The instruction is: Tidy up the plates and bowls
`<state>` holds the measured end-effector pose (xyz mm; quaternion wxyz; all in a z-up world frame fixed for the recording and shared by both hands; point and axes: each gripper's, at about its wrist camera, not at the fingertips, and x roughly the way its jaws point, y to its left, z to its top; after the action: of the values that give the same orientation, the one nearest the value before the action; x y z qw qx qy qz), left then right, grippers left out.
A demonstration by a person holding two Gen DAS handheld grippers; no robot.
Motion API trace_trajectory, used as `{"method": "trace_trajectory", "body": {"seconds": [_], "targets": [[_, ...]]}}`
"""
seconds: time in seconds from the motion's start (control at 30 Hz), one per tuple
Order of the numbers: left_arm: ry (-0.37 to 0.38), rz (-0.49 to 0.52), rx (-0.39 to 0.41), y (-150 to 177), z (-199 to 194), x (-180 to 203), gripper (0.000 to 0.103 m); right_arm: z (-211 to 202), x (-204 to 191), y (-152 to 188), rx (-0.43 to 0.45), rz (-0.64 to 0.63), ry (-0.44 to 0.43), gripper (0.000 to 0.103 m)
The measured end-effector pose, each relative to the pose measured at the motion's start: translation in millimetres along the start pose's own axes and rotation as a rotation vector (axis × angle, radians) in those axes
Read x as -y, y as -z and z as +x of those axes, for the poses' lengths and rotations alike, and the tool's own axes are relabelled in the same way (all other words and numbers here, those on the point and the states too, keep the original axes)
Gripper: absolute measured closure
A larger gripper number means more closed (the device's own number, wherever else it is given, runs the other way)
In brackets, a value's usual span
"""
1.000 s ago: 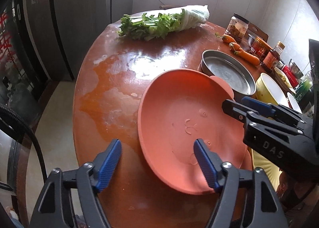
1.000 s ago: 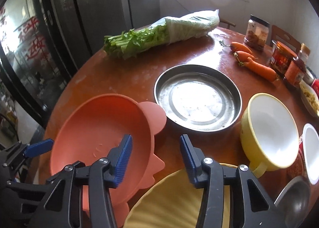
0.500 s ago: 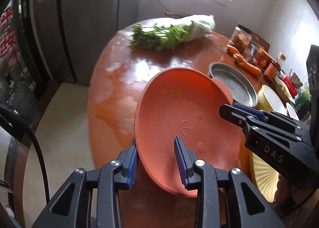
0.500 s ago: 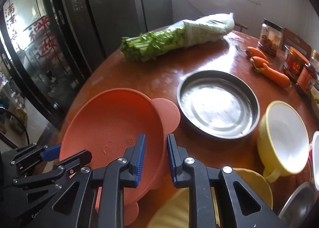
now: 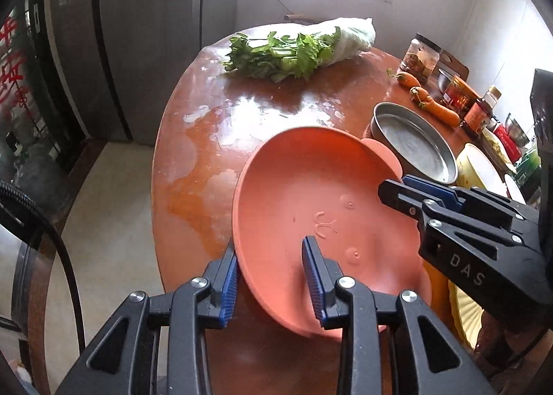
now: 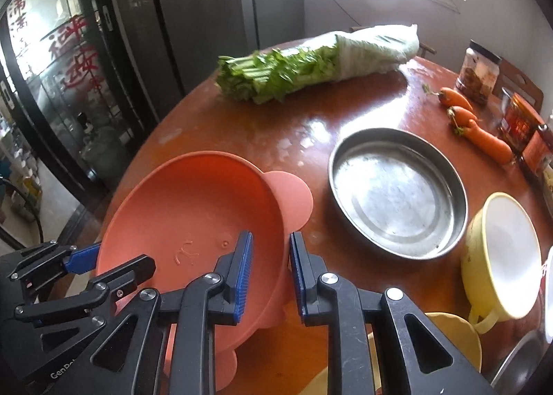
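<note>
An orange bowl (image 5: 311,194) with round ears is tilted above the round wooden table (image 5: 207,125). My left gripper (image 5: 273,274) is shut on its near rim. My right gripper (image 6: 269,267) is shut on the opposite rim; the bowl also shows in the right wrist view (image 6: 186,208). A steel round pan (image 6: 394,187) lies to the right, also seen in the left wrist view (image 5: 411,146). A yellow bowl with a white inside (image 6: 508,253) stands further right. A yellow plate (image 6: 459,336) lies below my right gripper.
A bundle of celery and cabbage (image 6: 311,63) lies at the table's far side. Carrots (image 6: 480,132) and jars (image 6: 480,70) stand at the right edge. A grey fridge (image 5: 114,32) stands left of the table.
Both grippers went from open to shut on the orange bowl's rim. The bowl has lifted and tilted off the table.
</note>
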<state>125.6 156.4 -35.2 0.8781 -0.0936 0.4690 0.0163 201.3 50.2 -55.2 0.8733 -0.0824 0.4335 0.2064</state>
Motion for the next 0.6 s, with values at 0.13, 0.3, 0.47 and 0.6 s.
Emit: {"method": "trace_trajectory", "body": {"seconds": [0.13, 0.3, 0.47, 0.6], "targets": [[0.003, -0.007, 0.011, -3.2, 1.9, -1.1, 0.067, -0.2, 3.5, -0.2, 0.003, 0.014, -0.012, 0.078], [0.008, -0.009, 0.043, -5.2, -3.8, -2.8, 0.053, -3.6, 4.1, 1.2, 0.008, 0.029, -0.026, 0.075], [-0.018, -0.019, 0.072, -6.0, -13.2, -3.4, 0.041, -15.4, 10.9, 1.6, 0.038, 0.056, -0.03, 0.067], [-0.028, -0.03, 0.108, -4.5, -28.8, -3.8, 0.037, -32.3, 17.4, 4.2, 0.067, 0.07, -0.036, 0.066]]}}
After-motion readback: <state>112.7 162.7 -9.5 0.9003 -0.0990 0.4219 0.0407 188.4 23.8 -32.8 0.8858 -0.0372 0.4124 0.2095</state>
